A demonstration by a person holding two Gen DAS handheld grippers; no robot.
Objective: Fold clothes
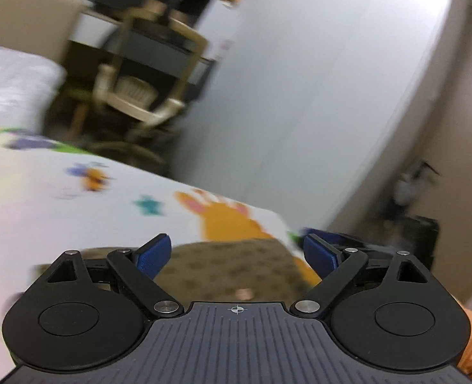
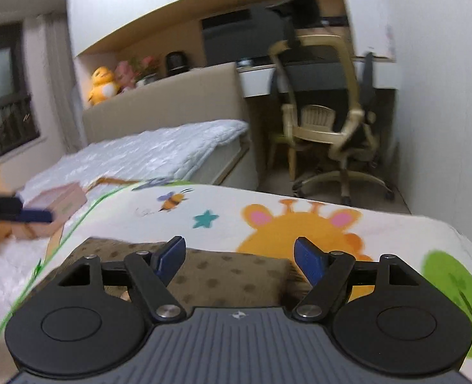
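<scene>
Both grippers, left (image 1: 236, 252) and right (image 2: 239, 256), are held wide apart, empty, above a brown dotted garment (image 2: 232, 275) laid on a blanket (image 2: 300, 220).

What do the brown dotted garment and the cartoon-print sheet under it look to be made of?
Garment: soft matte fabric, perhaps knit or fleece; it lies in a thick, rounded fold with no shine. Sheet: smooth printed textile, likely cotton or a padded mat cover; flat, with a rounded edge. Blur leaves the weave unclear.
</scene>
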